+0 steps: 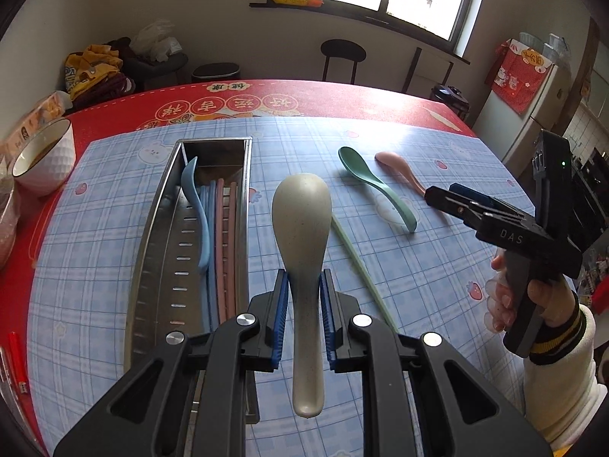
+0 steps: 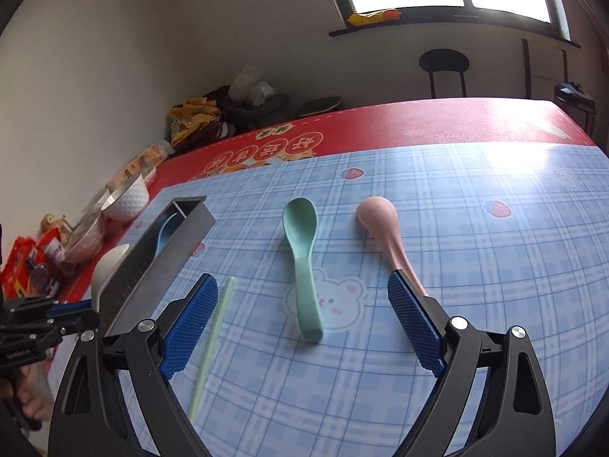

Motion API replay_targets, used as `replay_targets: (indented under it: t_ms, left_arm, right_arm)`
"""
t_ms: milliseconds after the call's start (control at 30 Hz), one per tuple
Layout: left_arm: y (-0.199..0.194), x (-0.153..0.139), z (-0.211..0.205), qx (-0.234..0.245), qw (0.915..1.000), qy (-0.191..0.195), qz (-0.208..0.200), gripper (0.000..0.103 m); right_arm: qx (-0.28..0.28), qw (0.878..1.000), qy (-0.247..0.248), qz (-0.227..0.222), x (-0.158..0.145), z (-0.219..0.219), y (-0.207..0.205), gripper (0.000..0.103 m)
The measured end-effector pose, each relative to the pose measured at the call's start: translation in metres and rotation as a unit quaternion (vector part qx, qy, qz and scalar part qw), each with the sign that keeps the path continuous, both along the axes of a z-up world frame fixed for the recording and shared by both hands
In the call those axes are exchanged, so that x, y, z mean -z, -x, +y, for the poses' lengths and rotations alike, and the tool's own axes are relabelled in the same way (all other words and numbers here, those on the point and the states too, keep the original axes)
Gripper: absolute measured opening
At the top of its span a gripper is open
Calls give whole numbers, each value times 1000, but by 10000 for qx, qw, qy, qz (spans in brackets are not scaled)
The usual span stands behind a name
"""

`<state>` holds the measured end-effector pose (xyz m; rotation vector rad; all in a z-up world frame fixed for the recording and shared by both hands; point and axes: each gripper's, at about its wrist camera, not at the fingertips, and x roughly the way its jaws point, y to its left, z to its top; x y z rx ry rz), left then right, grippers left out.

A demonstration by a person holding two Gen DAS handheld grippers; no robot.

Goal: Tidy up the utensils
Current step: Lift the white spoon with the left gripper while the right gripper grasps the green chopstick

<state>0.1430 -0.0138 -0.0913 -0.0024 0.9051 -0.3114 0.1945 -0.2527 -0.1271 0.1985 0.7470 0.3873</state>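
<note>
My left gripper (image 1: 304, 297) is shut on the handle of a cream spoon (image 1: 302, 209), held in the air just right of a long metal tray (image 1: 152, 266). In the tray lie a blue spoon (image 1: 198, 209) and pink and blue chopsticks (image 1: 222, 251). On the blue checked mat lie a green spoon (image 2: 302, 259), a pink spoon (image 2: 380, 228) and a green chopstick (image 2: 213, 342). My right gripper (image 2: 304, 304) hovers open above the green spoon's handle, with the pink spoon's handle passing behind its right finger. The left wrist view shows it from the side (image 1: 437, 196).
A white bowl (image 1: 45, 156) stands on the red tablecloth left of the tray, with snack packets (image 2: 30, 262) and another bowl nearby. A red pen (image 1: 17, 361) lies at the near left edge. A black chair (image 1: 342, 57) stands behind the table.
</note>
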Motion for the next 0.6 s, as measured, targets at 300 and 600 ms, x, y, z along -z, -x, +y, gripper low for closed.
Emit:
replay_targets:
  t_ms: [300,600]
  left_arm:
    - [11,-7,29,-93,9996,217,-168,16]
    - [12,-5,61,-142,9976,622,-282,16]
  right_arm:
    - [-494,9928,1044,310,21,75,30,58]
    - [-647,9860,1359,712,29,102,43,34]
